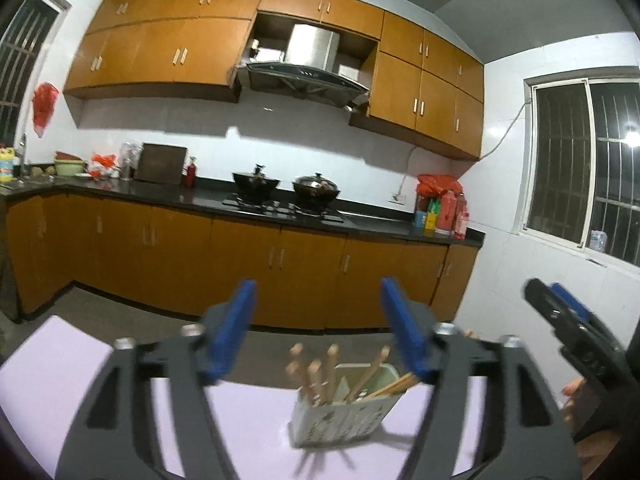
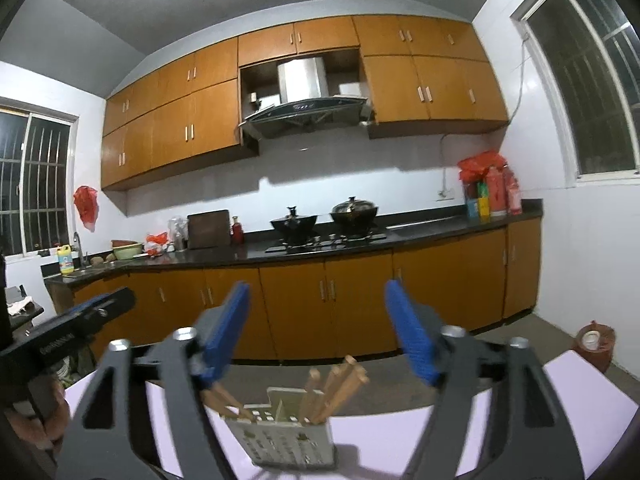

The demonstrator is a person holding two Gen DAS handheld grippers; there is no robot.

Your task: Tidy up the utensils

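Left wrist view: my left gripper [image 1: 318,300] and right gripper [image 2: 316,304] fingers spread wide, empty, above the chopstick holder [image 1: 344,416].

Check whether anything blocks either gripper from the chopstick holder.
Nothing visible does. The holder stands on the table just ahead of the open left gripper and open right gripper, chopsticks already inside.

Blue fingers [image 1: 234,328]; holder [image 1: 344,420] prob. white, patterned.

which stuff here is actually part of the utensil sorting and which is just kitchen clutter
Job: chopsticks, utensil holder, left gripper, right gripper, both open.
Clutter: woks, cutting board, red bags, detergent bottle.
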